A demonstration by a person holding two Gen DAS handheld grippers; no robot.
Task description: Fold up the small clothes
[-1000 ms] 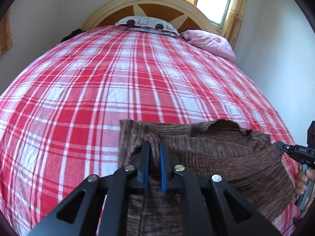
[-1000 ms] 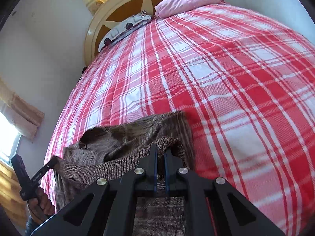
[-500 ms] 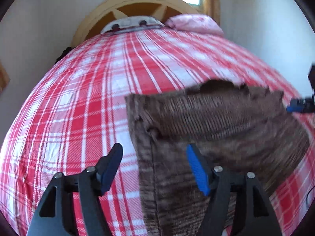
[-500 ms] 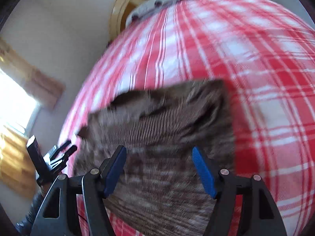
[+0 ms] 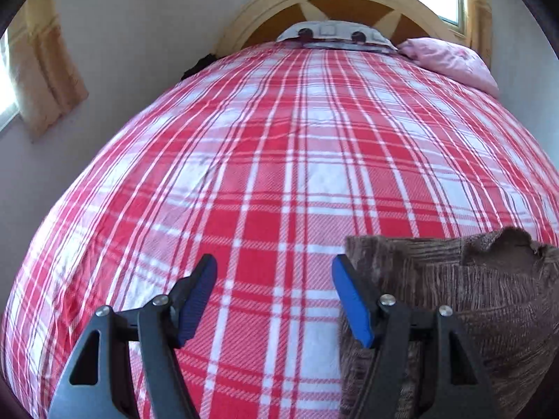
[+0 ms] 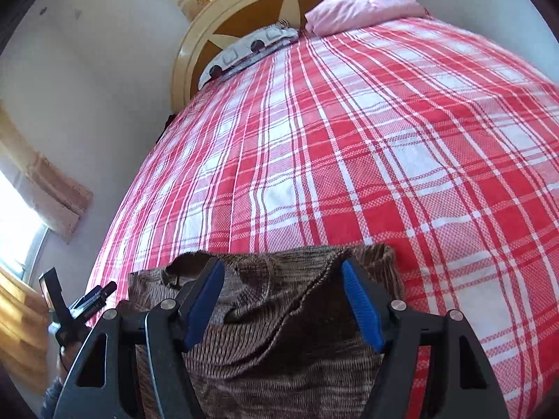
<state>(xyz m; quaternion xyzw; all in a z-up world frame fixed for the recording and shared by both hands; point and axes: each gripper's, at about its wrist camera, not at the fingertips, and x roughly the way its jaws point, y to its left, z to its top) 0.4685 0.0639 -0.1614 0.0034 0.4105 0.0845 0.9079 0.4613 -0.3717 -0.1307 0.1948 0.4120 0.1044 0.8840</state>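
A brown knit sweater (image 6: 279,331) lies folded on the red plaid bedspread (image 6: 349,139) near the bed's foot. It also shows in the left wrist view (image 5: 471,296) at the lower right. My left gripper (image 5: 274,300) is open and empty, over bare bedspread (image 5: 279,157) just left of the sweater's edge. My right gripper (image 6: 283,307) is open and empty, just above the sweater's folded top layer, jaws wide apart. The left gripper also shows in the right wrist view (image 6: 84,303) at the far left.
A rounded wooden headboard (image 5: 335,3) stands at the far end with a patterned pillow (image 5: 335,35) and a pink pillow (image 5: 450,59). Walls flank the bed; curtained windows (image 5: 42,76) sit on the left and behind.
Both grippers opened and let go of the sweater, which now lies flat. The left gripper has moved left off the sweater; the right has drawn back a little.
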